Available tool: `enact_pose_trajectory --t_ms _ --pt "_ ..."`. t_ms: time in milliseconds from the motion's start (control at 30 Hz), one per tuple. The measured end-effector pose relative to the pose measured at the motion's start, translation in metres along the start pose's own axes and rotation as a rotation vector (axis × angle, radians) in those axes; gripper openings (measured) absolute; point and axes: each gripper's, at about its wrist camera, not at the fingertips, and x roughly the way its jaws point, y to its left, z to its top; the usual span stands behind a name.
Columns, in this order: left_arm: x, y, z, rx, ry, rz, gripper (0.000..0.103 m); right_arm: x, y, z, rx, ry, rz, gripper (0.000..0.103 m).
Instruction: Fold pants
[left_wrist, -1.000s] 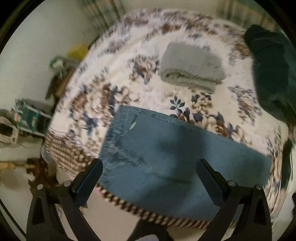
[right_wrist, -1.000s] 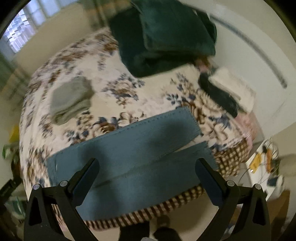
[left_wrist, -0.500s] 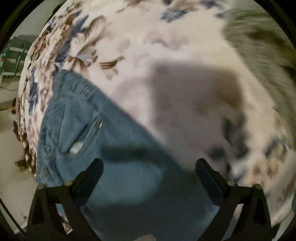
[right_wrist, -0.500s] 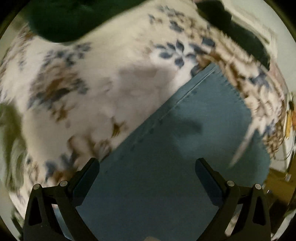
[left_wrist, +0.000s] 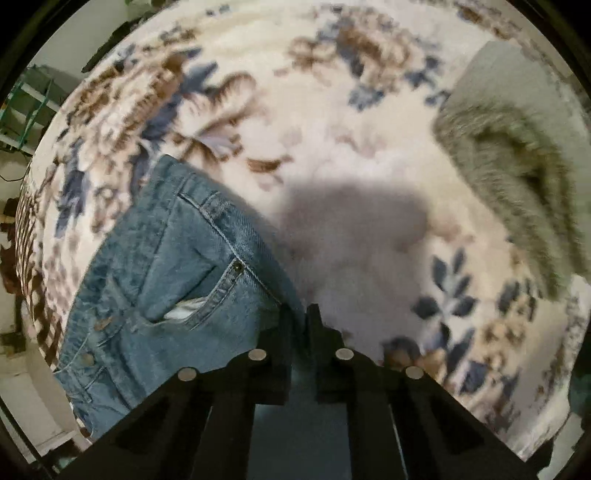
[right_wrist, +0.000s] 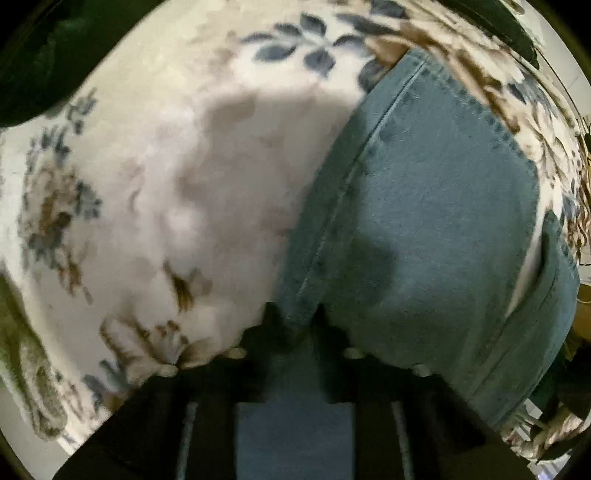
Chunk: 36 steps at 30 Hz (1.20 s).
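Note:
Blue jeans (left_wrist: 177, 280) lie flat on a floral blanket (left_wrist: 332, 92); the waist end with pocket, rivet and button shows in the left wrist view. My left gripper (left_wrist: 301, 314) points straight down, its jaws closing tight on the jeans' long edge just past the pocket. In the right wrist view the leg end of the jeans (right_wrist: 436, 206) lies with its hem at the right. There my right gripper (right_wrist: 295, 314) also points down, jaws closing, with the seamed edge of the denim pinched between them. The cloth under both grippers is hidden.
A folded grey fluffy cloth (left_wrist: 517, 166) lies on the blanket to the right of the left gripper and shows at the left rim (right_wrist: 26, 369) for the right one. Dark green fabric (right_wrist: 44, 48) lies at upper left. The checked bed edge (left_wrist: 33, 258) drops off left.
Both grippers dropped from high above the bed down onto the jeans. Their jaws went from wide open to pinched on the denim's far edge.

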Motion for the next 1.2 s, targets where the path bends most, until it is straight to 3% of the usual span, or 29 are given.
enact_pose_trajectory --t_ms 100,233,367,467,600,800,867,933,1000,1067,1100,1133,1200 --pt "-0.056 0.012 -0.026 -0.018 -0.047 -0.07 0.005 -0.019 -0.011 -0.015 -0.037 -0.035 0.054 0.01" --pt "-0.112 0.062 -0.07 -0.038 -0.119 -0.17 0.004 -0.056 -0.039 -0.046 -0.086 -0.063 0.135 0.009" --pt "-0.112 0.124 -0.097 -0.025 -0.163 -0.205 0.004 -0.105 -0.076 -0.069 -0.119 -0.068 0.214 0.009" --pt "-0.078 0.174 -0.113 -0.033 -0.15 -0.18 0.004 -0.135 -0.133 -0.091 -0.166 -0.072 0.226 0.009" --pt "-0.036 0.22 -0.16 -0.078 -0.066 -0.121 0.004 -0.137 -0.191 -0.129 -0.237 -0.073 0.182 0.009" --pt "0.05 0.252 -0.195 -0.144 0.043 -0.063 0.004 -0.074 -0.253 -0.158 -0.258 0.008 0.065 0.009" --pt "0.062 0.253 -0.197 -0.138 0.063 -0.071 0.005 -0.051 -0.26 -0.157 -0.28 0.062 0.047 0.009" --pt "0.062 0.253 -0.195 -0.142 0.067 -0.08 0.006 -0.033 -0.272 -0.154 -0.26 0.095 0.04 0.016" --pt "0.049 0.246 -0.193 -0.12 0.029 -0.083 0.007 -0.023 -0.286 -0.148 -0.259 0.147 0.048 0.037" --pt "0.037 0.241 -0.194 -0.094 0.007 -0.076 0.012 -0.031 -0.306 -0.142 -0.23 0.145 0.116 0.045" --pt "0.03 0.234 -0.194 -0.08 -0.006 -0.066 0.025 -0.037 -0.316 -0.138 -0.216 0.132 0.135 0.052" --pt "0.024 0.23 -0.195 -0.067 -0.02 -0.064 0.043 -0.044 -0.329 -0.134 -0.193 0.109 0.153 0.054" --pt "0.011 0.216 -0.195 -0.03 -0.062 -0.068 0.066 -0.057 -0.355 -0.121 -0.127 0.07 0.211 0.056"
